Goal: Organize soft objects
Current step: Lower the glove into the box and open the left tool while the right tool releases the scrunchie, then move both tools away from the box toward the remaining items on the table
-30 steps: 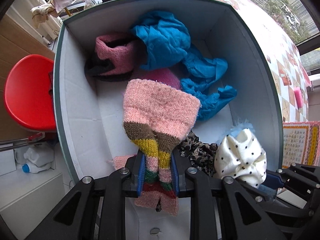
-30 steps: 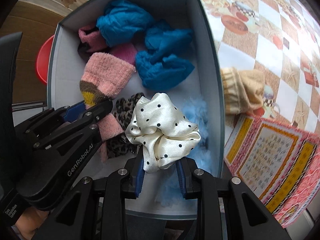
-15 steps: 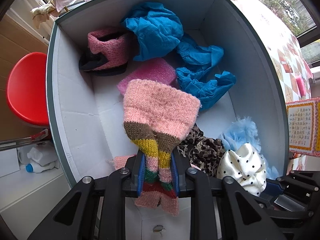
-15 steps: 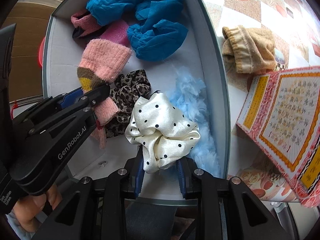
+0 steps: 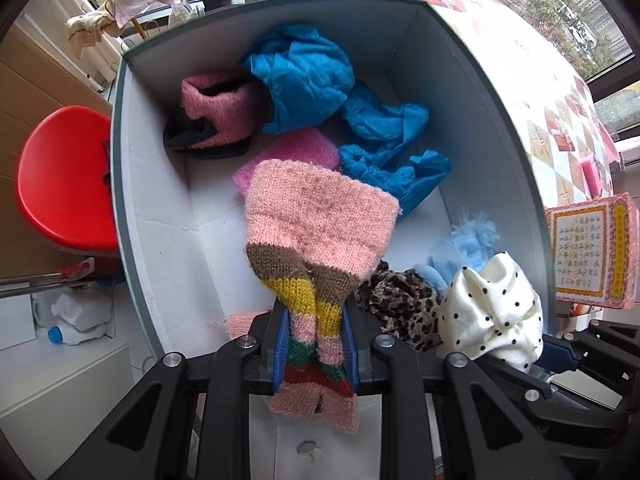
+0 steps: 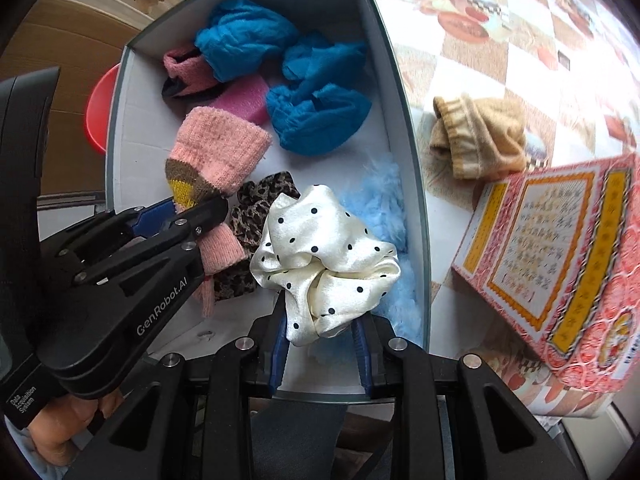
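Observation:
My left gripper (image 5: 314, 344) is shut on a pink striped knit sock (image 5: 316, 220) and holds it over the white-lined box (image 5: 160, 216). It also shows in the right wrist view (image 6: 218, 152). My right gripper (image 6: 320, 344) is shut on a cream polka-dot scrunchie (image 6: 324, 248), held over the box's near right corner; it shows in the left wrist view too (image 5: 490, 312). Below lie a leopard scrunchie (image 6: 256, 204), a light blue fluffy piece (image 6: 384, 200), blue cloths (image 5: 304, 76), a pink sponge (image 5: 296, 152) and a pink-and-black knit piece (image 5: 216, 112).
A tan knit sock (image 6: 480, 136) lies on the checked tablecloth (image 6: 460, 52) right of the box. A red-and-yellow printed box (image 6: 560, 256) stands at the right. A red chair (image 5: 60, 176) is left of the box, with a white jug (image 5: 72, 316) below.
Both grippers have drawn back and up a little over the box, keeping their loads. The view of the box has shifted slightly; the things inside have not moved.

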`<action>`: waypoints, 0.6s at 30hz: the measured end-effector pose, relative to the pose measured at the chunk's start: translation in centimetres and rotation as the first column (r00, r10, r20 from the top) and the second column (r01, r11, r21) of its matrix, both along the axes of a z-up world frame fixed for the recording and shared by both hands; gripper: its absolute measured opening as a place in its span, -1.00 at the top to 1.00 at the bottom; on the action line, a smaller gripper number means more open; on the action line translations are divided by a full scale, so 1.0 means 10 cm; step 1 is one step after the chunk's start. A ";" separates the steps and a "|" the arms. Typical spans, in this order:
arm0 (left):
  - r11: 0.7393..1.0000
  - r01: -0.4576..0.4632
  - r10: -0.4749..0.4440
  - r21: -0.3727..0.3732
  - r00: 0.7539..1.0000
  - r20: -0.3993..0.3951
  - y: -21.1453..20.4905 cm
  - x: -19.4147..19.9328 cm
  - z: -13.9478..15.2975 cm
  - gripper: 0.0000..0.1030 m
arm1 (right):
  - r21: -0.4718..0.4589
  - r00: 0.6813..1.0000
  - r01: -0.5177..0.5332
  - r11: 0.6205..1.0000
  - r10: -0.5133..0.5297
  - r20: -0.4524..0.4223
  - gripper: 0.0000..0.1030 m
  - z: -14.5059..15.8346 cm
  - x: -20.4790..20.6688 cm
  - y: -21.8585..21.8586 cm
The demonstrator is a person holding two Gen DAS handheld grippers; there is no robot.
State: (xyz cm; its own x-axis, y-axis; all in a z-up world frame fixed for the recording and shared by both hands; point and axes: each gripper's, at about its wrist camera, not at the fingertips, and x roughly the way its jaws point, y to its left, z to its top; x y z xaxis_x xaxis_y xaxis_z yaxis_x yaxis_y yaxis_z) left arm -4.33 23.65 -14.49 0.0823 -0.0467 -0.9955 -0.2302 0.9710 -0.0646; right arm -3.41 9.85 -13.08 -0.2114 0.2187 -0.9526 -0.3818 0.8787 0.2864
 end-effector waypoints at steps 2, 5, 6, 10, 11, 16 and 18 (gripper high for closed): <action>1.000 -0.002 0.002 0.002 1.000 0.014 0.01 0.04 0.07 0.50 | -0.002 1.000 -0.015 1.000 0.015 0.027 0.43 0.07 0.02 0.02; 1.000 -0.002 0.001 0.011 1.000 0.031 0.02 0.09 0.15 0.35 | -0.002 0.998 -0.035 0.999 0.035 0.061 0.43 0.17 0.03 0.03; 1.000 -0.002 0.001 0.015 0.999 0.038 0.03 0.10 0.18 0.24 | 0.000 0.997 -0.040 0.999 0.040 0.069 0.41 0.20 0.04 0.04; 1.000 0.017 -0.018 0.016 0.999 0.051 0.05 0.16 0.27 -0.34 | 0.016 0.994 -0.054 0.998 0.052 0.091 -0.16 0.34 0.07 0.03; 1.000 0.026 -0.027 0.018 0.998 0.054 0.04 0.13 0.25 -0.39 | 0.025 0.994 -0.059 0.998 0.056 0.097 -0.28 0.37 0.07 0.02; 0.999 0.043 -0.043 0.003 0.998 0.055 0.07 0.04 0.28 -0.66 | 0.044 0.989 -0.083 0.996 0.077 0.125 -0.70 0.56 0.04 -0.01; 1.000 0.027 -0.027 0.003 0.997 0.070 0.08 0.00 0.32 -0.86 | 0.069 0.988 -0.086 0.994 0.076 0.131 -0.91 0.64 0.03 -0.03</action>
